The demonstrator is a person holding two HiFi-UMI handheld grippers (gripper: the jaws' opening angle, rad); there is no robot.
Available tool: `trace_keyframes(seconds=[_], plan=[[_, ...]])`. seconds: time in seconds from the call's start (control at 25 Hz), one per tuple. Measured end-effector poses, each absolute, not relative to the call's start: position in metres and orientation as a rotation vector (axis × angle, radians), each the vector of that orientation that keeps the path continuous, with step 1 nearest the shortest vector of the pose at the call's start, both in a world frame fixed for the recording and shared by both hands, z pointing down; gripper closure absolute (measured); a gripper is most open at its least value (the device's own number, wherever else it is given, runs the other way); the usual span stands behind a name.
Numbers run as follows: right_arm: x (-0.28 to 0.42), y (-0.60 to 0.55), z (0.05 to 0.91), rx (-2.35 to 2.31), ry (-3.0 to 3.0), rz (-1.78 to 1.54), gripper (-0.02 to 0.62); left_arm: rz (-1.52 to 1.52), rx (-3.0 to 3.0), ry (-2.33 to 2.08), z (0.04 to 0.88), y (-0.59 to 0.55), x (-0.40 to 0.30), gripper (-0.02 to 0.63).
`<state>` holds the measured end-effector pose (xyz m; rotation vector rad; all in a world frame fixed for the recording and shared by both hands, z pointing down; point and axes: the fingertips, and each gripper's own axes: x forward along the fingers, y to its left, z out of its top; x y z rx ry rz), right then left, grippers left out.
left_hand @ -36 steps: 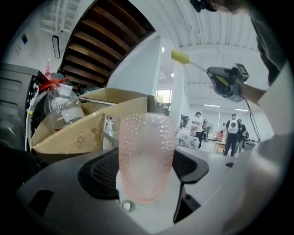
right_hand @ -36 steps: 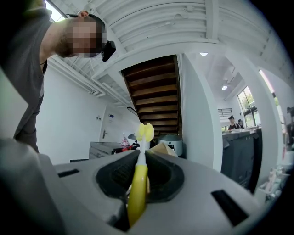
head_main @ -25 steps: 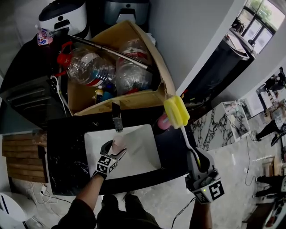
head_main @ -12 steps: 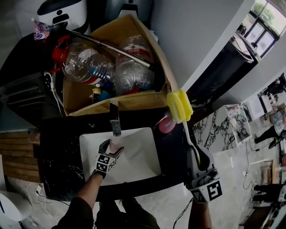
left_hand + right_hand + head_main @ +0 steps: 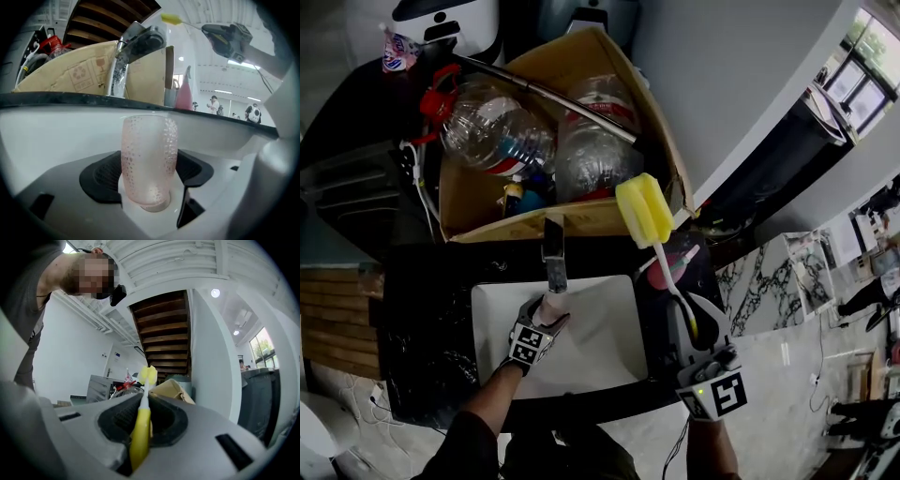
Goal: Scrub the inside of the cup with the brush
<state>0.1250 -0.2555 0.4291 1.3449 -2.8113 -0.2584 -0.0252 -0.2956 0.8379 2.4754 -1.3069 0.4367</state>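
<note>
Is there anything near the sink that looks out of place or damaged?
Only the cardboard box behind the faucet: it is crammed with big plastic bottles, and a metal pipe lies slantwise across them. Nothing looks spilled.

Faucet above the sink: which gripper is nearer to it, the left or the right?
Left. The left gripper holds the cup just below the faucet. The right gripper, holding the brush, is farther away, past the right edge of the sink.

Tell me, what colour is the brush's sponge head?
Yellow; the sponge head shows best in the head view.
</note>
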Motion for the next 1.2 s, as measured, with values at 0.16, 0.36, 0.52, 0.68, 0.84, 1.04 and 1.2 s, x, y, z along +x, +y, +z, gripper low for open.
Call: trace_keyframes(seconds=[0.16, 0.36, 0.52, 0.68, 0.84, 1.04, 1.2], plan=[[0.113, -0.259, 0.438, 1.305, -2.825, -0.255, 0.557, 0.467, 2.476, -1.299, 0.850, -0.298, -0.025, 0.253], [0.107, -0.262, 0.442, 1.287, -2.837, -0.247, 0.557, 0.524, 2.489, -1.267, 0.851, -0.301, -0.020, 0.253], [0.104, -0.265, 0.440, 1.274, -2.845, -0.255, 0.557, 0.573, 2.493, -1.240, 0.855, -0.301, -0.017, 0.252], [0.102, -0.267, 0.439, 1.270, -2.856, -0.249, 0.557, 0.591, 2.478, -1.232, 0.862, -0.303, -0.016, 0.238], [0.098, -0.268, 0.439, 1.258, -2.864, -0.251, 0.557, 0.604, 2.467, -1.224, 0.864, -0.302, -0.017, 0.232], [0.098, -0.269, 0.441, 1.255, -2.863, -0.238, 0.558, 0.634, 2.467, -1.192, 0.870, -0.298, -0.016, 0.216], [0.099, -0.268, 0.440, 1.261, -2.865, -0.231, 0.557, 0.639, 2.481, -1.180, 0.873, -0.296, -0.017, 0.205]])
